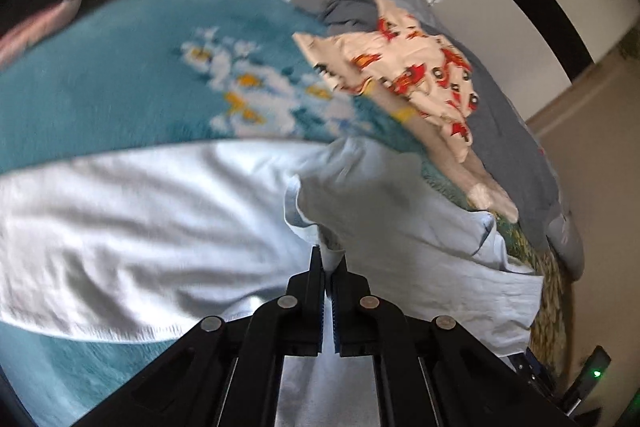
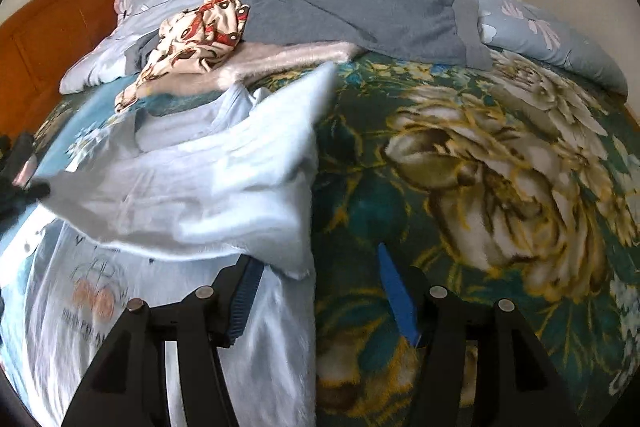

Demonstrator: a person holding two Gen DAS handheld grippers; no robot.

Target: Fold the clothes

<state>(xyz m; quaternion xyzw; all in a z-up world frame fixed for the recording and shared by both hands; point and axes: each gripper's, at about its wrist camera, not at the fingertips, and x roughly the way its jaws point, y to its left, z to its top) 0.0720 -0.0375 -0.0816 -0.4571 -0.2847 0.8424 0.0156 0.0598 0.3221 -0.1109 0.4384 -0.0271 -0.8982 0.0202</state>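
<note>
On the bed, across a plush floral blanket (image 2: 460, 167), lies a pale blue T-shirt (image 2: 192, 187), soft and creased, one part raised over the rest; a faint round print shows on its flat lower panel. The left tool (image 1: 330, 259) is clamped tight on a fold of the shirt's thin cotton. The right tool (image 2: 320, 267) stands wide apart, blue ribbed pads bare, just over the shirt's edge. Behind sit a crumpled cream garment with red print (image 2: 200, 27), a grey knit sweater (image 2: 352, 11) and a pale quilt (image 2: 560, 39).
</note>
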